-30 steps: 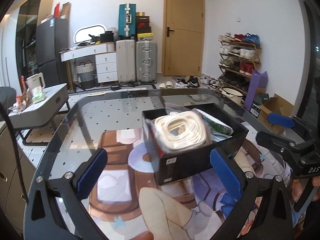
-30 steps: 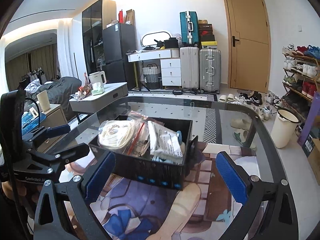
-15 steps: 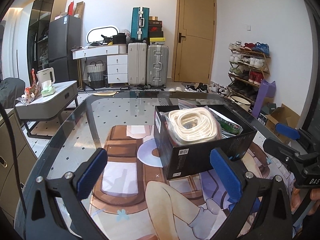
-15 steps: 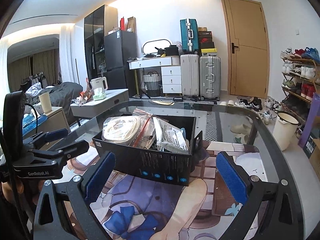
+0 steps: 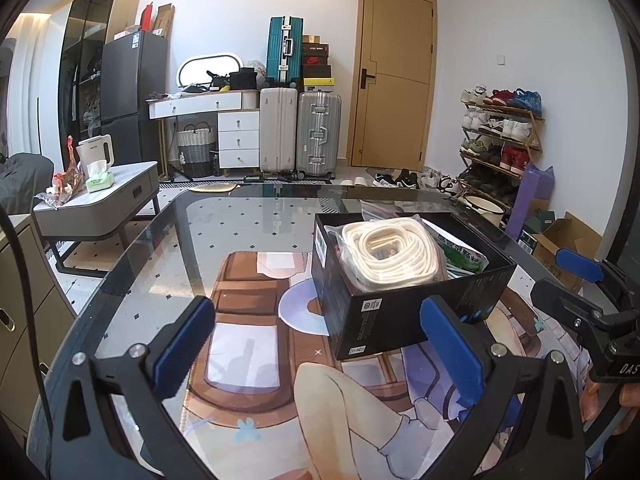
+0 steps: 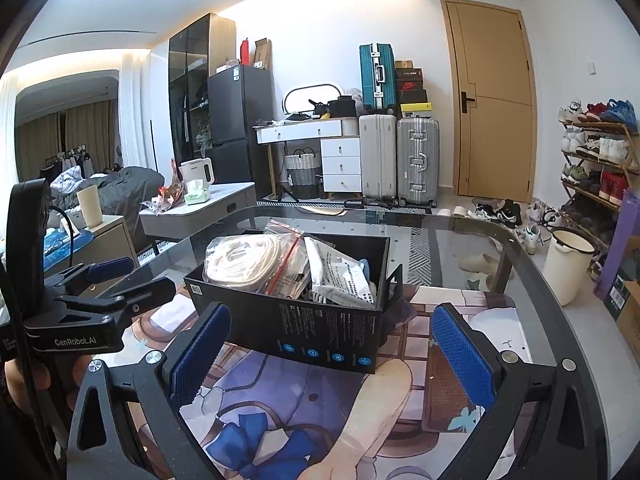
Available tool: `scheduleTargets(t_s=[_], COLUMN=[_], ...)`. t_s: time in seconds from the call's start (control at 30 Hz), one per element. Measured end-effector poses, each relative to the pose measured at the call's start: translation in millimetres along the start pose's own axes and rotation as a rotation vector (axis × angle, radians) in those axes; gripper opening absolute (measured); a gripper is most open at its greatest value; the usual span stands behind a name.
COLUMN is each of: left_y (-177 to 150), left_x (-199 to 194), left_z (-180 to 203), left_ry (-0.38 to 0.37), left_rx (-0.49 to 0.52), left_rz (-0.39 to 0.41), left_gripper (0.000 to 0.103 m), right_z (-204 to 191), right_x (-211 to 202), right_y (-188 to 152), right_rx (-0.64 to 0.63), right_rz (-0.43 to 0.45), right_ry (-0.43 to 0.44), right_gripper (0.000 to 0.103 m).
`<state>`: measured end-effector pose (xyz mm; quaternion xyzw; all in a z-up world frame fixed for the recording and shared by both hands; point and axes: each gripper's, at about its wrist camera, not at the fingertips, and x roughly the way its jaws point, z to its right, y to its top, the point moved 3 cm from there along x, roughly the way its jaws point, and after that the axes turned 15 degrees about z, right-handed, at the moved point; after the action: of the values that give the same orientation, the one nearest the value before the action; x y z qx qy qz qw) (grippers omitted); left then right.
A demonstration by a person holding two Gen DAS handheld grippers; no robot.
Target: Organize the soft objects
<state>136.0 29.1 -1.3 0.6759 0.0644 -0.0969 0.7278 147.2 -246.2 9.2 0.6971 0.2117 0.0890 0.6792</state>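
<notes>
A black cardboard box stands on the glass table; it also shows in the right wrist view. In it lies a bagged coil of white rope, which the right wrist view shows too, beside a white printed pouch and a green-printed packet. My left gripper is open and empty, held back in front of the box. My right gripper is open and empty, on the box's other side. Each gripper shows in the other's view, the right one and the left one.
The glass table lies over a printed mat. Around it are a low grey side table, suitcases, a shoe rack, a white bucket and a cardboard carton on the floor.
Both grippers have drawn back and risen a little from the box, which now looks smaller and further off. Both stay open and empty. The box and its contents have not moved.
</notes>
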Motion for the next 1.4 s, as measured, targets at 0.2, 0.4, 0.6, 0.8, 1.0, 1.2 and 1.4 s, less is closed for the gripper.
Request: scheduleTargets(t_s=[0.2,0.4,0.6,0.8,1.0,1.2,1.4], left_y=[0.3,0.6,0.7,1.2,1.4,1.6,2.9], left_x=[0.1,0.2,0.3,-0.7,-0.8,-2.4,-4.1], left_z=[-1.0,0.0,-0.1,0.2,0.5,0.7,1.9], left_ry=[0.0,-0.003,-0.004,-0.002,-0.002,0.0,0.008], left_rx=[0.006,0.013,0.01,0.007,0.006,0.007,0.014], left_rz=[0.002,0.003,0.002,0.008,0.012,0.016,0.022], left_gripper=[0.103,0.103,0.103,0.103,0.103,0.103,0.103], right_z=[0.1,2.2,2.9,2.7,3.0,2.9,2.6], right_x=[-2.5,-2.5,-3.0,-3.4,-3.3,-3.2,-3.3], right_y=[-2.5,-3.0,-3.1,-3.5,-3.5,-3.3,-3.4], right_rx=[-0.001,0.01,0.016,0.015,0.016,0.016,0.012], right_rz=[-0.004,-0.007,-0.014,-0.015,-0.014,-0.013,-0.014], right_ry=[-0.004,-0.002,-0.004,0.0,0.0,-0.002,-0.001], right_gripper=[0.102,0.102,0.102,0.102,0.102,0.102,0.102])
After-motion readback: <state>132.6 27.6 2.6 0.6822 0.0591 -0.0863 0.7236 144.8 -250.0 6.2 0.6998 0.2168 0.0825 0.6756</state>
